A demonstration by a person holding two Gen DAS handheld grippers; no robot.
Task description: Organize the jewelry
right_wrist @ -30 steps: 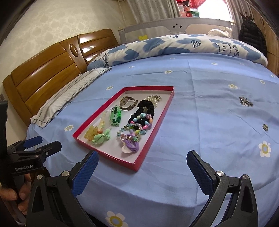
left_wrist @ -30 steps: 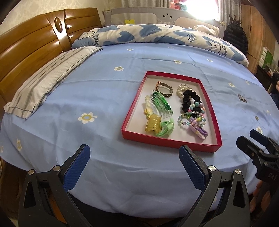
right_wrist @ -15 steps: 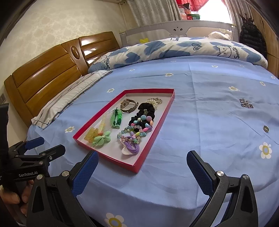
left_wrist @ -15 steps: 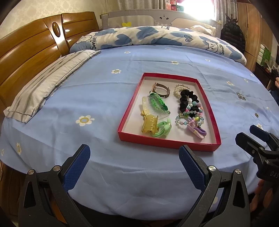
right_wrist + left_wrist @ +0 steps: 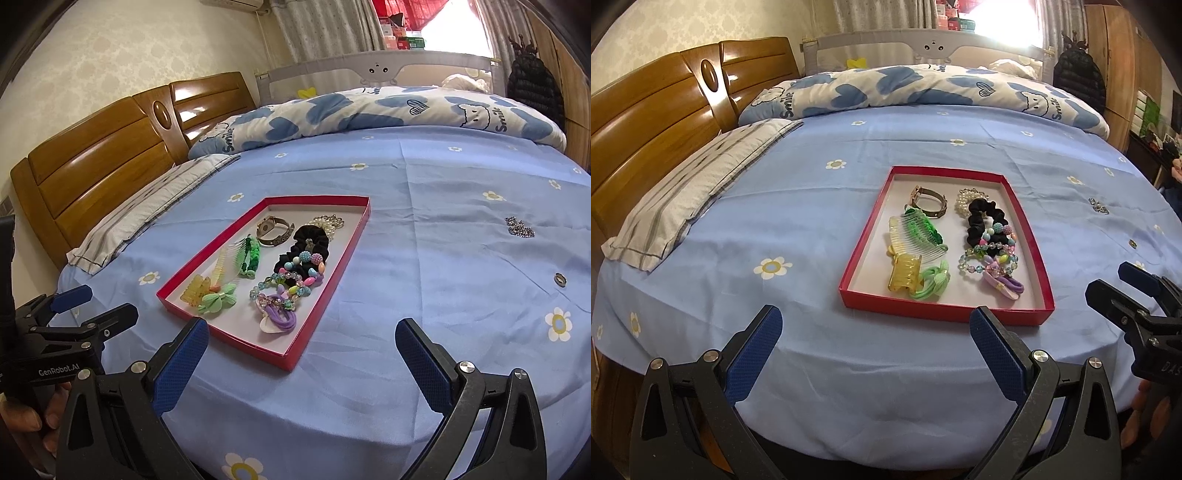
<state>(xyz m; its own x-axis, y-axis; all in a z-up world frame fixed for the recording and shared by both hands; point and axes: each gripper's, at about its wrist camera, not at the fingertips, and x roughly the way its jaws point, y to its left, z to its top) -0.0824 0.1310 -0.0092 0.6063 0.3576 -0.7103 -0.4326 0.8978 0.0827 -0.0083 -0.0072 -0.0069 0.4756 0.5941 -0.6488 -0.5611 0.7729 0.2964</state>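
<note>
A red tray (image 5: 862,236) (image 5: 328,291) lies on the blue bedsheet. It holds a watch (image 5: 928,200) (image 5: 274,229), a clear comb (image 5: 916,238), a yellow claw clip (image 5: 905,277), a green hair tie (image 5: 932,284), a black scrunchie (image 5: 984,221) (image 5: 310,243), bead bracelets (image 5: 988,254) and a purple hair tie (image 5: 279,318). A silver chain (image 5: 520,226) (image 5: 1099,206) and a ring (image 5: 560,279) lie loose on the sheet to the tray's right. My left gripper (image 5: 875,339) is open and empty before the tray. My right gripper (image 5: 301,350) is open and empty at the tray's near right corner.
A wooden headboard (image 5: 646,122) and a striped pillow (image 5: 694,192) are at the left. A blue-and-white duvet (image 5: 923,88) lies across the far side. The bed's near edge drops off just in front of both grippers.
Both grippers have drawn back and risen slightly, so the tray looks a little farther and the room's upper part shows more. Both stay open and empty.
</note>
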